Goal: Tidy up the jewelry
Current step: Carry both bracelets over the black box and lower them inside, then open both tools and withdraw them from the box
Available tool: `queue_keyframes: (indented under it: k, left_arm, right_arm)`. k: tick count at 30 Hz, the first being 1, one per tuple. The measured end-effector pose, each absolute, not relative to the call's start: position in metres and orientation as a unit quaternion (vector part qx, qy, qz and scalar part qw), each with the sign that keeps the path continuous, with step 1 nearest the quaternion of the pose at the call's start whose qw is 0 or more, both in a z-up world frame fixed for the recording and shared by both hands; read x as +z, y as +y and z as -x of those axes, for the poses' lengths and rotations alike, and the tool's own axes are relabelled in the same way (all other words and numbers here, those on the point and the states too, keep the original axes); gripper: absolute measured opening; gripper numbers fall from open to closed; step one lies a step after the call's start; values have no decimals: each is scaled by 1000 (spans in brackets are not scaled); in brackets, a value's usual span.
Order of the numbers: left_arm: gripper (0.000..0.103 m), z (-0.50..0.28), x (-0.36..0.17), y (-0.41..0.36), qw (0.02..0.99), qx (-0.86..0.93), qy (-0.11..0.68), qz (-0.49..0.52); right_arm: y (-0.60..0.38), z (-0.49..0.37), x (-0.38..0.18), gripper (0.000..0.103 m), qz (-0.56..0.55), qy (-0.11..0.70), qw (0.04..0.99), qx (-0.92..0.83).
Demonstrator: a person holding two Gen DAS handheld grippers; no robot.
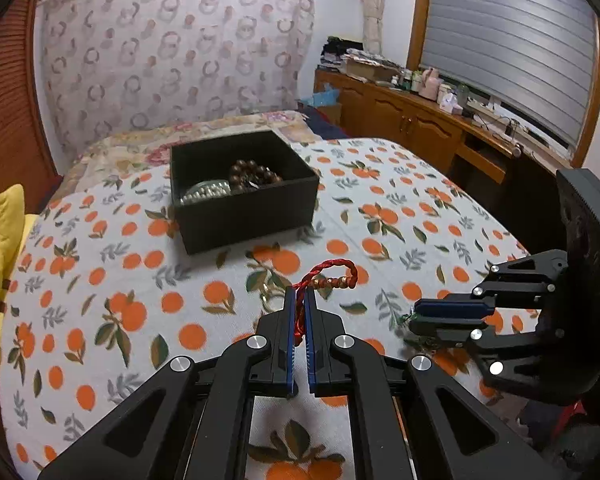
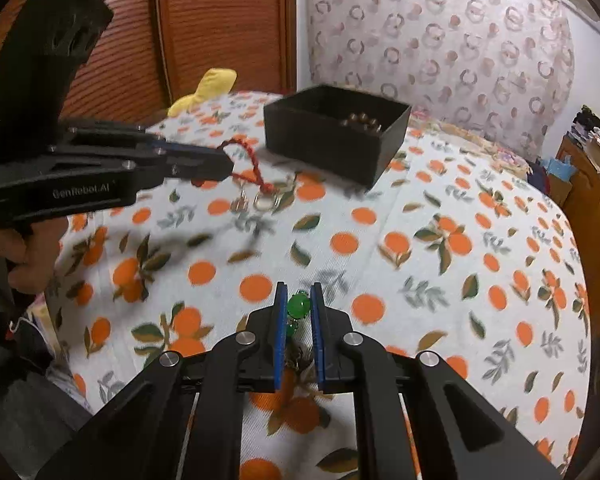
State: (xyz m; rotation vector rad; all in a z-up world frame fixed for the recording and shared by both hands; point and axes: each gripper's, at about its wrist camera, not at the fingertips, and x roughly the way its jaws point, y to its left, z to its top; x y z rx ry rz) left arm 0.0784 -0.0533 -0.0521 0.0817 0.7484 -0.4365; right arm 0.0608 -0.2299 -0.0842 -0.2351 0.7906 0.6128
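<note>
The left gripper (image 1: 299, 300) has its blue-padded fingers (image 1: 289, 320) clenched on a red braided cord bracelet with small gold and brown beads (image 1: 332, 274), whose loop stands out past the fingertips above the orange-and-leaf printed bedspread (image 1: 100, 280); in the right wrist view the same bracelet (image 2: 252, 168) hangs from the left gripper (image 2: 224, 166), with small metal charms dangling at its low end near the cloth, though whether they touch it cannot be told through the blur. The right gripper (image 2: 299, 300) is closed around a string of round green beads (image 2: 299, 306), the biggest bead pinched between its blue pads (image 2: 279, 320), a smaller bead and some dark metal bits trailing back between the fingers. Seen from the left wrist camera, the right gripper (image 1: 416, 318) sits to the right, low over the bedspread, with a speck of green at its tip. Farther back on the bed stands an open black rectangular box (image 1: 244, 208), apart from both grippers; inside it lie a dark brown wooden bead bracelet (image 1: 254, 176) and, to its left, a strand of pale pearl-like beads (image 1: 206, 192). A yellow plush toy (image 1: 8, 232) lies at the bed's left edge.
</note>
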Motion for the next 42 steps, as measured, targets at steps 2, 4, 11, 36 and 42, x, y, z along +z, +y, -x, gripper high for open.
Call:
queue_keyframes:
  k: [2, 4, 11, 36, 42]
  left_arm:
    - [3, -83, -45, -52, 910, -210, 357, -36]
    - [3, -87, -40, -51, 913, -208, 351, -33]
    - [3, -112, -17, -48, 923, -195, 331, -29]
    - [4, -217, -13, -41, 926, -163, 339, -11]
    - [30, -223, -18, -35, 926, -157, 344, -3]
  right_arm:
    - [-231, -65, -77, 13, 107, 372, 874, 294]
    - [-233, -71, -69, 13, 103, 364, 877, 296]
    - [-234, -99, -38, 13, 97, 332, 887, 305]
    - [-186, -230, -6, 13, 105, 289, 887, 343]
    - [-184, -243, -17, 13, 94, 306, 884, 342]
